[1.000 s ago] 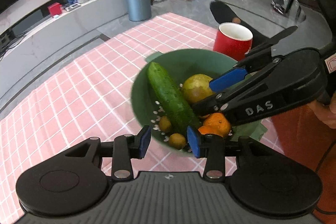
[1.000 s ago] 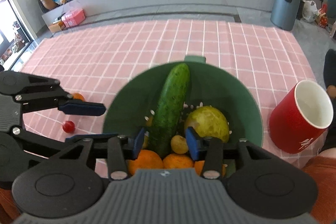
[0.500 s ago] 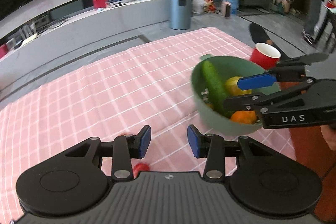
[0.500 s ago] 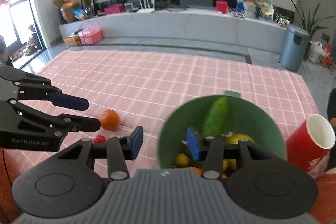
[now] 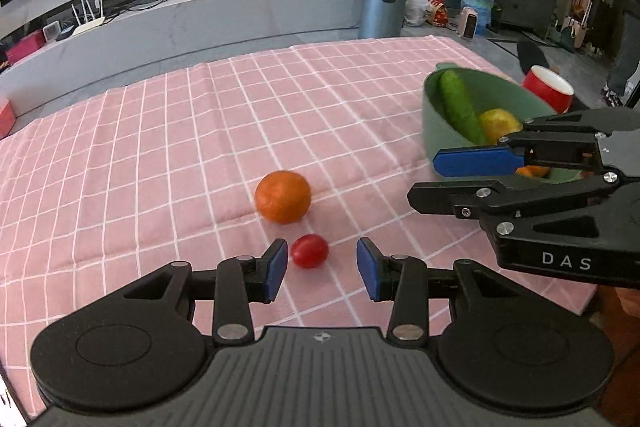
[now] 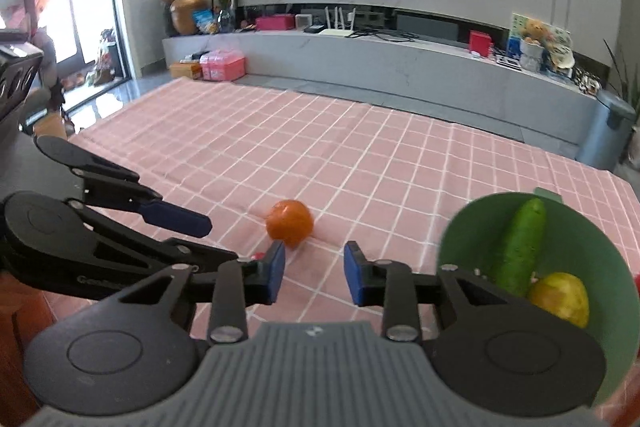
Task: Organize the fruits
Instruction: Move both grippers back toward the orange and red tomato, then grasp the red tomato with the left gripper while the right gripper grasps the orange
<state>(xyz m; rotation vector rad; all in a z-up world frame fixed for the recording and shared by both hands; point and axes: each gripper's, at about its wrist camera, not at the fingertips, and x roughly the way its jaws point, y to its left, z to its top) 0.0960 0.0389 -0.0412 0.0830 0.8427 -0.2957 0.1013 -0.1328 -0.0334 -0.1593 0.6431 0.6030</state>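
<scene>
An orange [image 5: 283, 197] and a small red tomato [image 5: 309, 250] lie loose on the pink checked tablecloth [image 5: 160, 147]. My left gripper [image 5: 322, 265] is open, its fingertips on either side of the tomato, just short of it. A green bowl [image 5: 434, 125] at the right holds a cucumber [image 5: 460, 107], a yellow-green fruit [image 5: 500, 123] and oranges. My right gripper [image 6: 314, 273] is open and empty, left of the bowl [image 6: 592, 227], pointing toward the orange [image 6: 290, 223]. It also shows in the left wrist view [image 5: 472, 175].
A red cup [image 5: 548, 93] stands behind the bowl at the table's right edge. The table's near edge runs just below my grippers. A grey bench and a bin [image 5: 384, 7] stand beyond the far edge.
Both grippers have swung left, away from over the bowl, toward the loose orange and tomato. The left gripper has come down close to the tomato.
</scene>
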